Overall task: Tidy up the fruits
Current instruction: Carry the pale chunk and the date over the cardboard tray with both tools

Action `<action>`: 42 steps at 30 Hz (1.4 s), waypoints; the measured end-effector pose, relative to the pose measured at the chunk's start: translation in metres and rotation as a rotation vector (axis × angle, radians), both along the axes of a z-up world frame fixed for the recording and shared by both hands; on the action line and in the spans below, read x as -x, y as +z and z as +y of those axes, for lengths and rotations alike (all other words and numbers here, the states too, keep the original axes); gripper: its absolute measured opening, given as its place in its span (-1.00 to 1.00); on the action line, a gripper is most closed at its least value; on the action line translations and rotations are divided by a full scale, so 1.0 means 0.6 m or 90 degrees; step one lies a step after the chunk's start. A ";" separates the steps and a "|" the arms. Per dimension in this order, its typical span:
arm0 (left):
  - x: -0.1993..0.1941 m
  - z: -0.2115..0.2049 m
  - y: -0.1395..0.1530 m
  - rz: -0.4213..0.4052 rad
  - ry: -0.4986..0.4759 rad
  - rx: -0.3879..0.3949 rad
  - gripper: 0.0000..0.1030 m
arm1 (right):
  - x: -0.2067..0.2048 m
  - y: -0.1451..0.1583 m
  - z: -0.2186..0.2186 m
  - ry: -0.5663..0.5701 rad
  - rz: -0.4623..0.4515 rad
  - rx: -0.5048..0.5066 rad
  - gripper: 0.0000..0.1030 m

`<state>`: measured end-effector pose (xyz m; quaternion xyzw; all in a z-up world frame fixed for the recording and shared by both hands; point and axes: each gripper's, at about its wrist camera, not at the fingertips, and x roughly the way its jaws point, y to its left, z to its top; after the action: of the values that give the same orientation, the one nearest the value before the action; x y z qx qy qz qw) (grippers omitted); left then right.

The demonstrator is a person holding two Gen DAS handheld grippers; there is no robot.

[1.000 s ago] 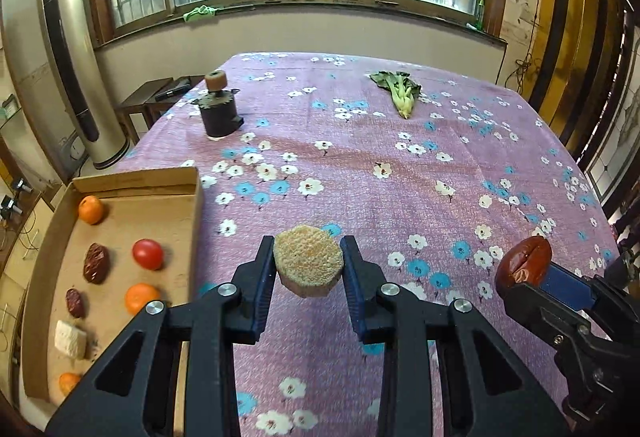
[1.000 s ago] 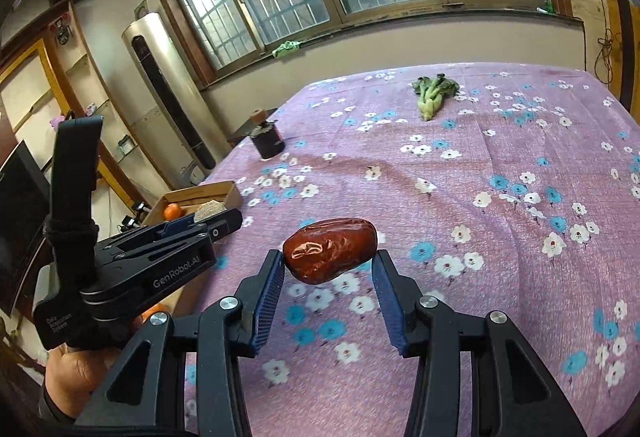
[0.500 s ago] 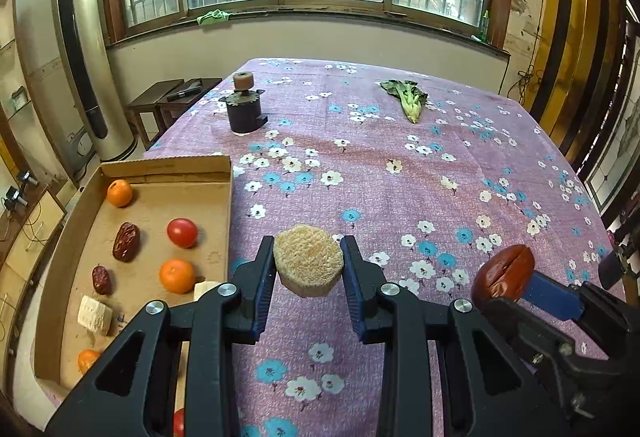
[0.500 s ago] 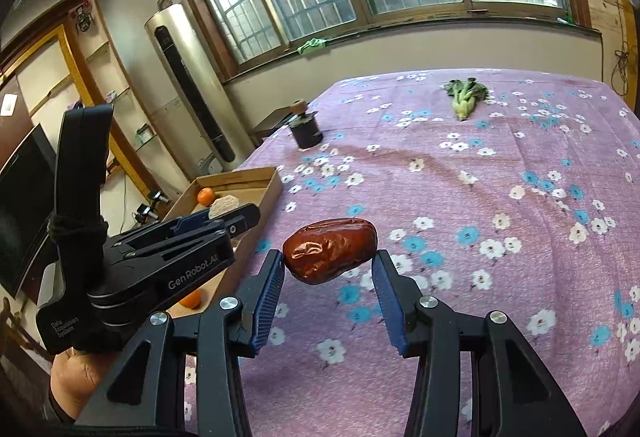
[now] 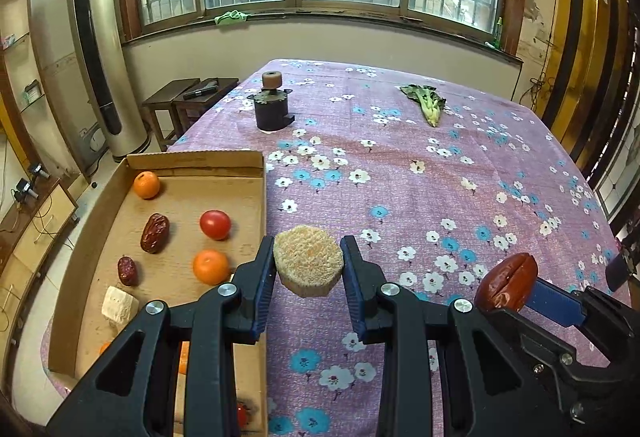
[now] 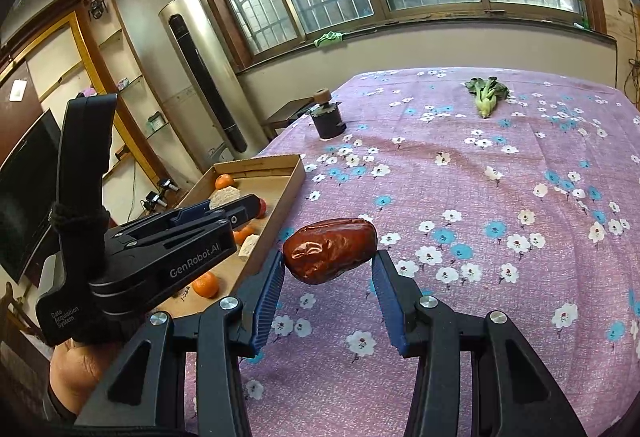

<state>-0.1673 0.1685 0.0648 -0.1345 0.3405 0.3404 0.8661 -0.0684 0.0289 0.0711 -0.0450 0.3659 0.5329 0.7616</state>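
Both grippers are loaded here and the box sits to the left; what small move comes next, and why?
Probably ease the left gripper further left over the box to drop its cake. It is clamped above the cloth just beside the box wall. The right gripper holds a date further out.

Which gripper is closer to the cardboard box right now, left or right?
Left. The left gripper, shut on a tan puffed cake, hangs at the cardboard box rim. The right gripper, holding a red date, is over the tablecloth, farther off.
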 end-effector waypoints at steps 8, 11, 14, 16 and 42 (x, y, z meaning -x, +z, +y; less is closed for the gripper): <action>0.029 0.020 -0.002 0.003 0.026 -0.009 -0.43 | 0.020 -0.004 0.026 0.026 -0.002 0.008 -0.10; 0.042 0.032 -0.002 0.004 0.040 -0.010 -0.43 | 0.028 -0.008 0.037 0.036 -0.001 0.012 -0.10; 0.053 0.040 -0.003 0.003 0.051 -0.012 -0.43 | 0.035 -0.008 0.047 0.045 -0.002 0.015 -0.10; 0.059 0.045 -0.004 0.002 0.055 -0.013 -0.43 | 0.039 -0.009 0.054 0.050 -0.002 0.017 -0.10; 0.148 0.149 -0.029 -0.026 0.135 0.057 -0.43 | 0.074 -0.030 0.165 0.118 -0.010 0.050 -0.10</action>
<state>-0.2561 0.2579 0.0473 -0.2153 0.3214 0.4117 0.8251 -0.1130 0.1280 0.0530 -0.1127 0.3750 0.5859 0.7095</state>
